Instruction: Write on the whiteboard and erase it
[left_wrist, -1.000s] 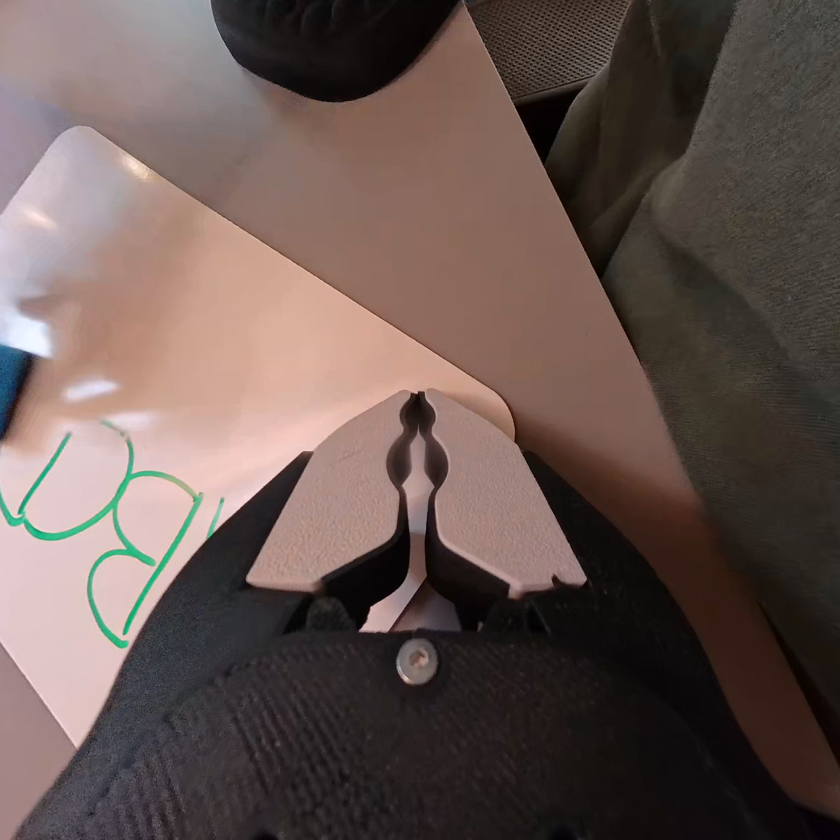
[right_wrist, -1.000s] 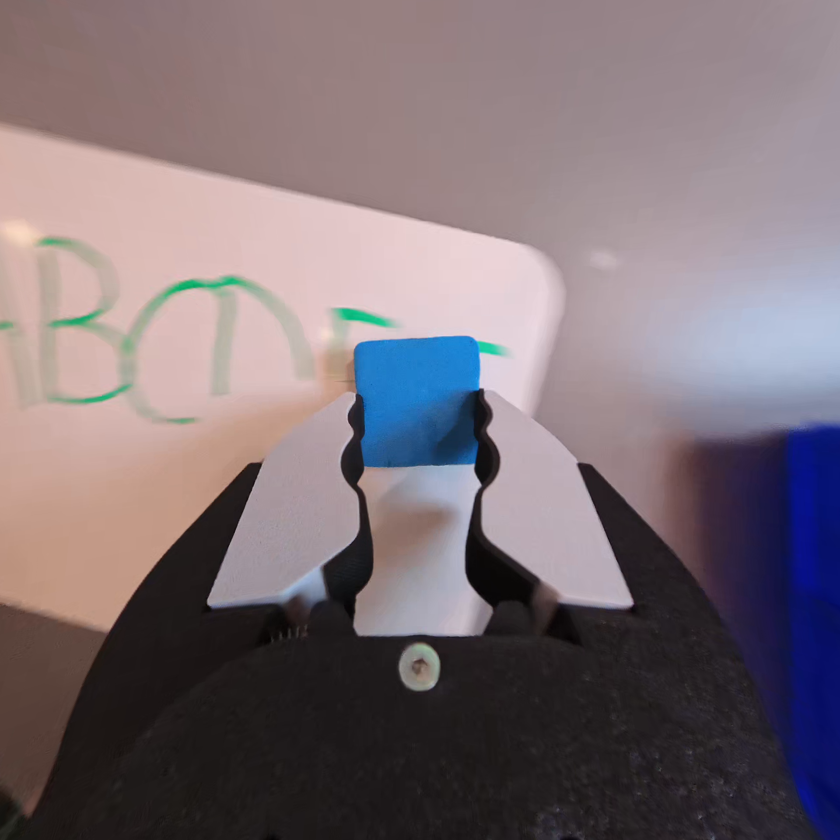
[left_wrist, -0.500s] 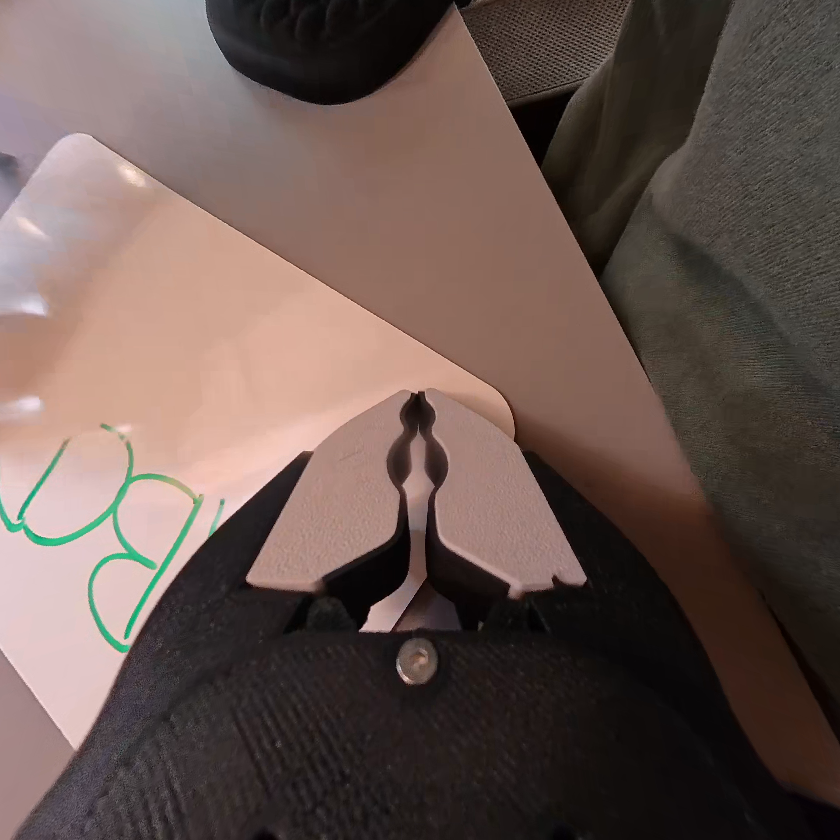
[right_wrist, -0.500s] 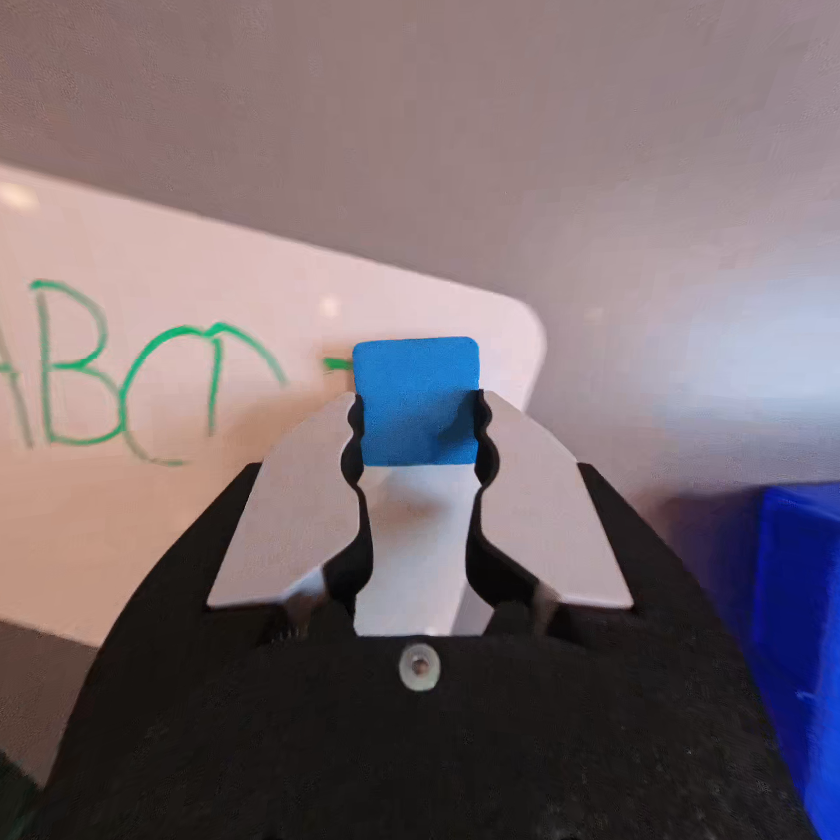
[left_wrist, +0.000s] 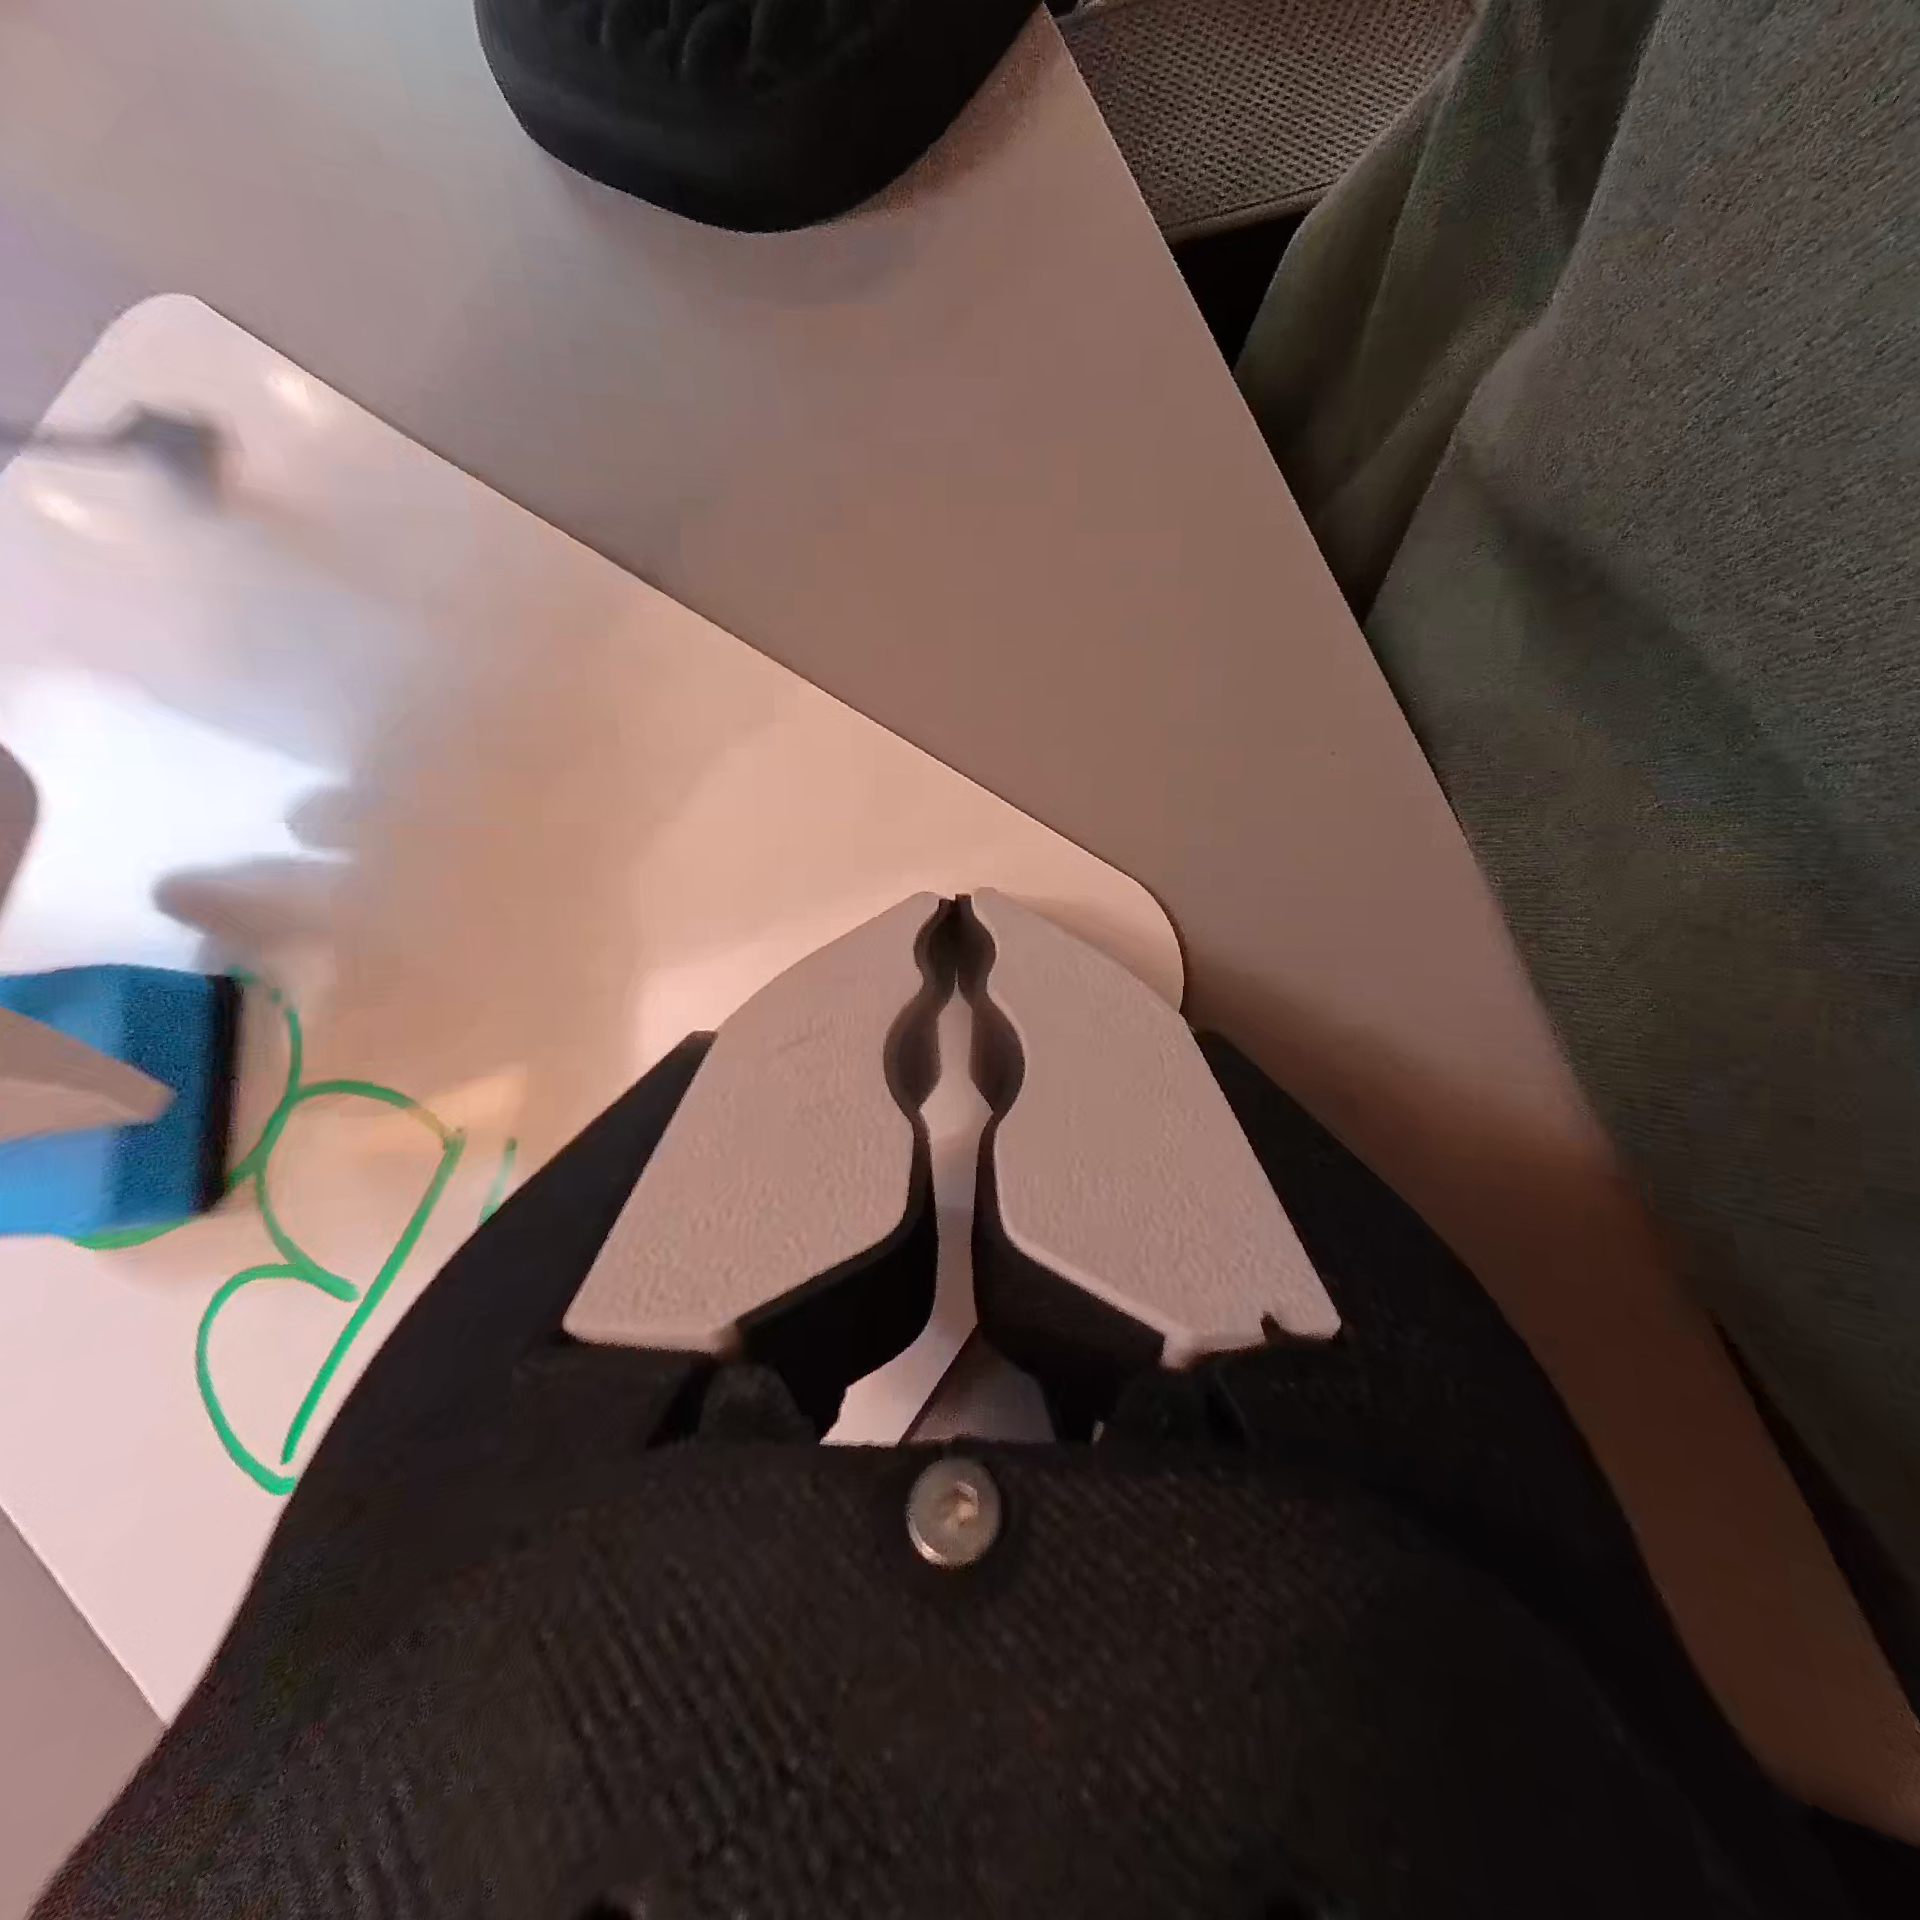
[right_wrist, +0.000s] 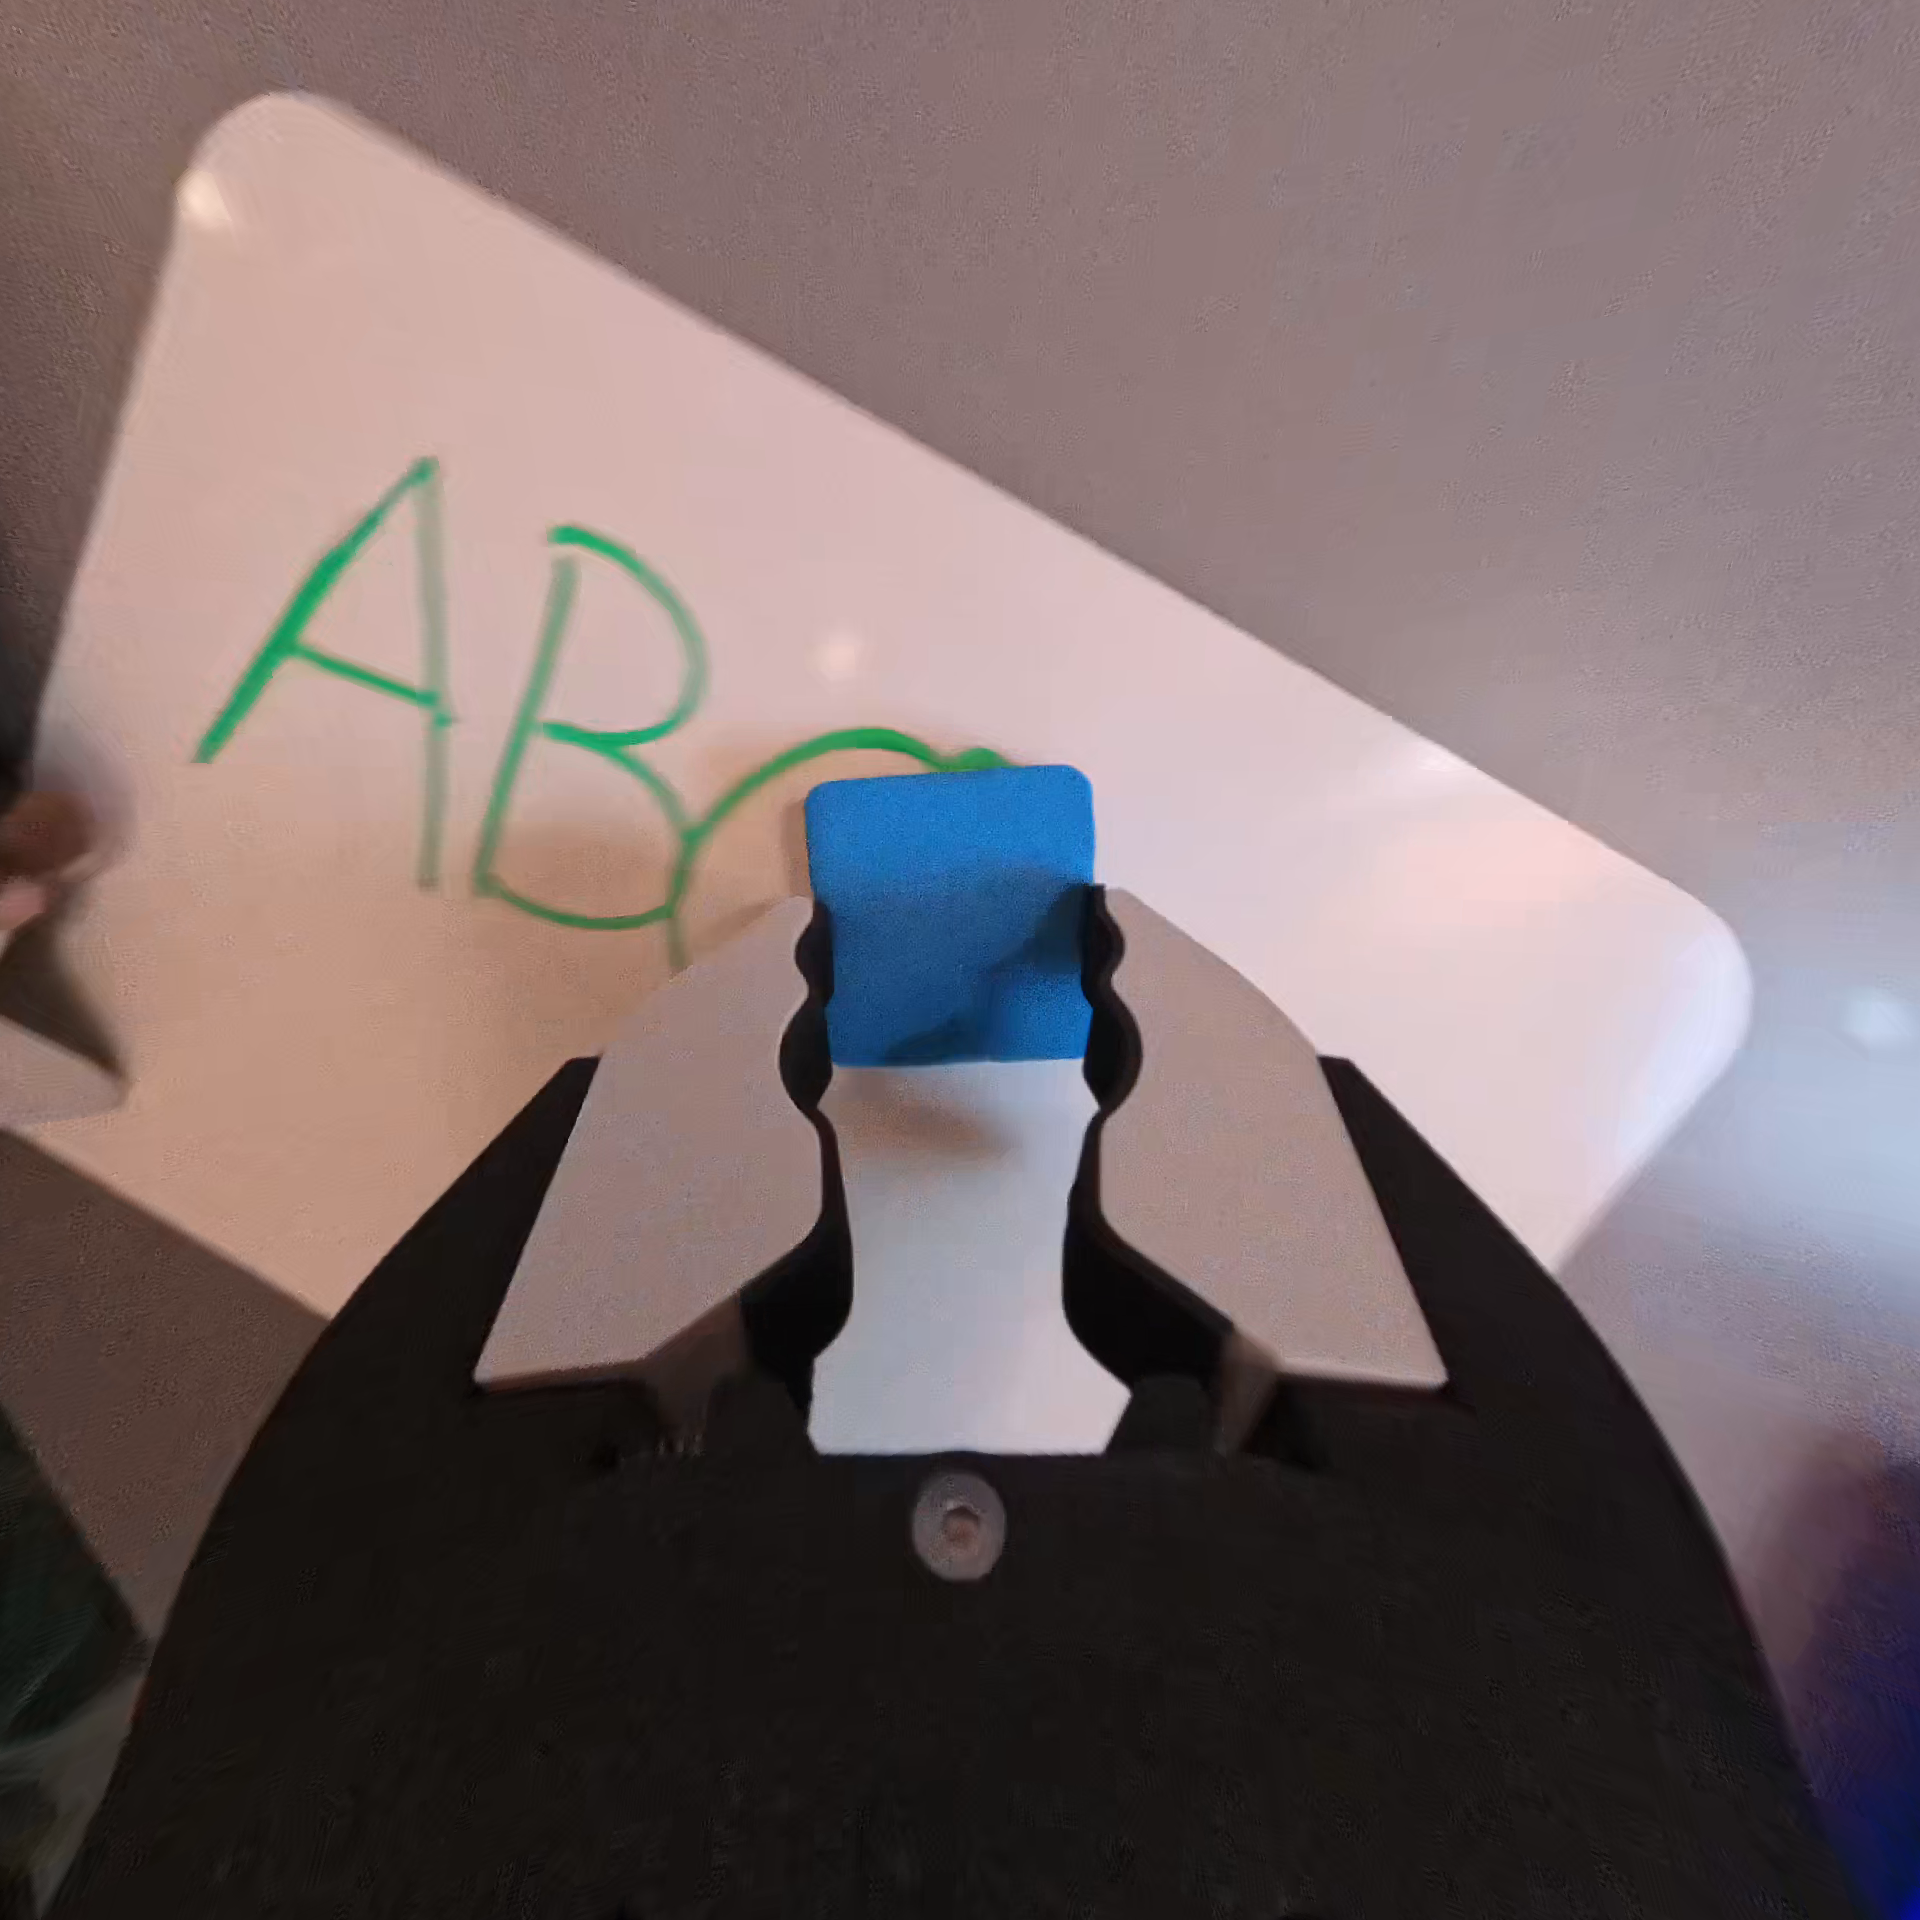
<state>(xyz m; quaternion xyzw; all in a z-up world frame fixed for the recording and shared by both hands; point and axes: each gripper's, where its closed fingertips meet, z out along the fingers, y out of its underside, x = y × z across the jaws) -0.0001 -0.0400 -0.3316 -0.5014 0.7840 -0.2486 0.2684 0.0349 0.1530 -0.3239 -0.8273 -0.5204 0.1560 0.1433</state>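
The whiteboard (right_wrist: 1195, 852) lies flat on the grey surface (left_wrist: 883, 436), with green marker strokes (right_wrist: 436, 665) on it. The right gripper (right_wrist: 951, 914) has its jaws clamped on a blue eraser (right_wrist: 945, 883), pressed over the strokes just ahead of the jaws. The left gripper (left_wrist: 958, 904), jaws together and empty, rests at the whiteboard's corner.

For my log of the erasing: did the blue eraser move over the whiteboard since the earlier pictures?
Yes. In the right wrist view the blue eraser has travelled left along the green writing, away from the whiteboard corner.
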